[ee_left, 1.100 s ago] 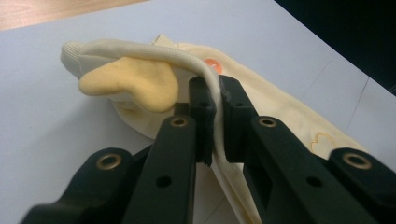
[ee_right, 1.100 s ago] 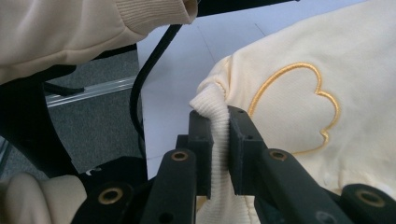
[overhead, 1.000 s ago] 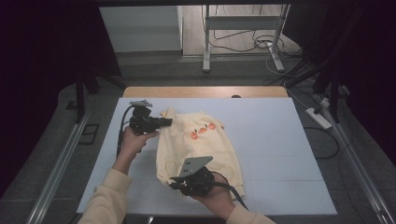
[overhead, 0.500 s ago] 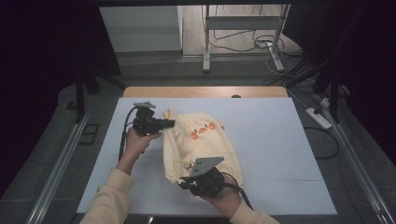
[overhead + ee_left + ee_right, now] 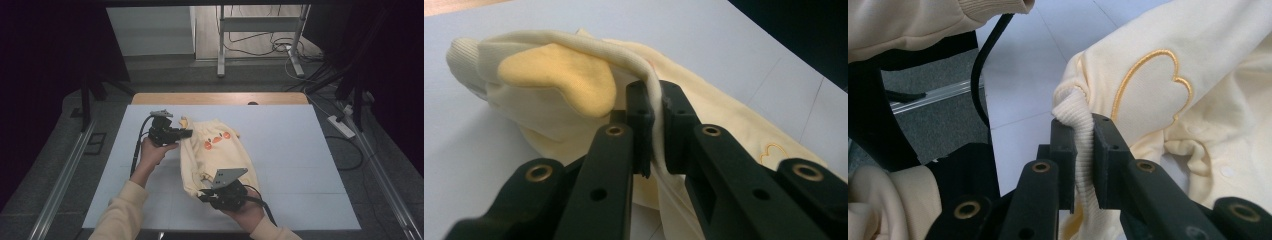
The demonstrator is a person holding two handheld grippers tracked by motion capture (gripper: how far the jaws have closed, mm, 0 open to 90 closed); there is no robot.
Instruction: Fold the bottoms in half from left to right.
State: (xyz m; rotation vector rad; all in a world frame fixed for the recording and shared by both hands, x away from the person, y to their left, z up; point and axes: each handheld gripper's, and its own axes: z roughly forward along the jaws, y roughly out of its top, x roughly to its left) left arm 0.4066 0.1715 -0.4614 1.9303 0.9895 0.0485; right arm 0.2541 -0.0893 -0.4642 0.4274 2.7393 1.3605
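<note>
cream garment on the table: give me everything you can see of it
The cream garment is soft knit with ribbed trim, a yellow heart-shaped patch, an outlined heart in yellow stitching and two orange motifs on the front. It lies crumpled lengthwise on the white table. The left gripper is shut on a seam edge at its far end; the right gripper is shut on a ribbed cuff at its near end.

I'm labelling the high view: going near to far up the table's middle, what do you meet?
Right gripper shut on the garment's near edge → cream garment → bare white table → wooden strip at the far edge.
</note>
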